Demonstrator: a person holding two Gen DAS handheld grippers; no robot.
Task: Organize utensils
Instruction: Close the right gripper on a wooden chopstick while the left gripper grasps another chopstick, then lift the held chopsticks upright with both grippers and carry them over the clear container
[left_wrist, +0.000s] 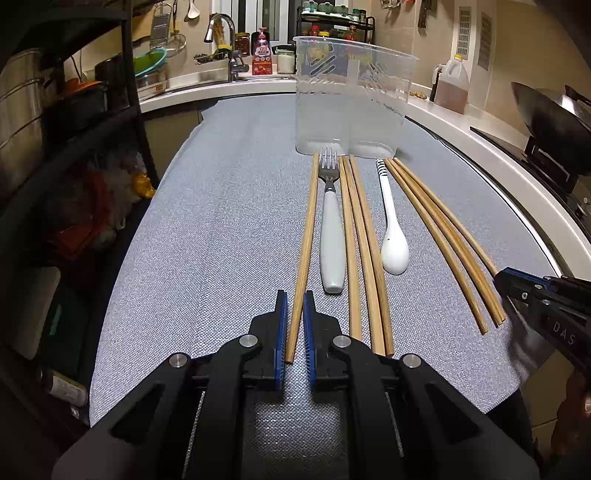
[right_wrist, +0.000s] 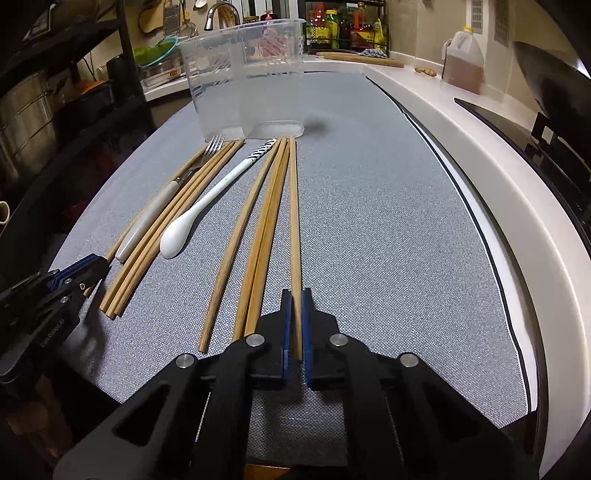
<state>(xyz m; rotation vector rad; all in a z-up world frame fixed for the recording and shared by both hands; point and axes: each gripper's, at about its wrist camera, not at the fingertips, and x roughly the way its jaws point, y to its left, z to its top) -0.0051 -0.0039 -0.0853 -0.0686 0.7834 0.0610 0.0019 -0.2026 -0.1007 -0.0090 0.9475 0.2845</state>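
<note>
Utensils lie in a row on the grey mat (left_wrist: 221, 221) in front of the clear plastic holder (left_wrist: 351, 99), all pointing toward it, and I read them from the left.

First is the single chopstick (left_wrist: 304, 251) that my left gripper (left_wrist: 294, 325) has clamped near its near end, the blue pads pressed against its sides. It is thin, stiff wood, surely light, but held this close to the end it will want to swing and droop, so I judge a slow lift is needed.

Next is the fork (left_wrist: 332, 236), metal tines and a smooth pale handle; it looks heavier and slicker, and the flat of the handle seems the best place to pinch.

Beside it three chopsticks (left_wrist: 364, 258) lie touching one another, hard to separate without nudging a neighbour.

Then the white spoon (left_wrist: 392, 229), bowl toward me. It looks ceramic, so glossy, slippery and breakable; I would take it along the slender handle, not the rounded bowl.

On the right a fan of chopsticks (right_wrist: 258, 251) lies close together, and my right gripper (right_wrist: 295, 325) is clenched on the rightmost chopstick (right_wrist: 294, 229), again near its end.

The holder looks light and could tip if a stick catches its rim.
</note>
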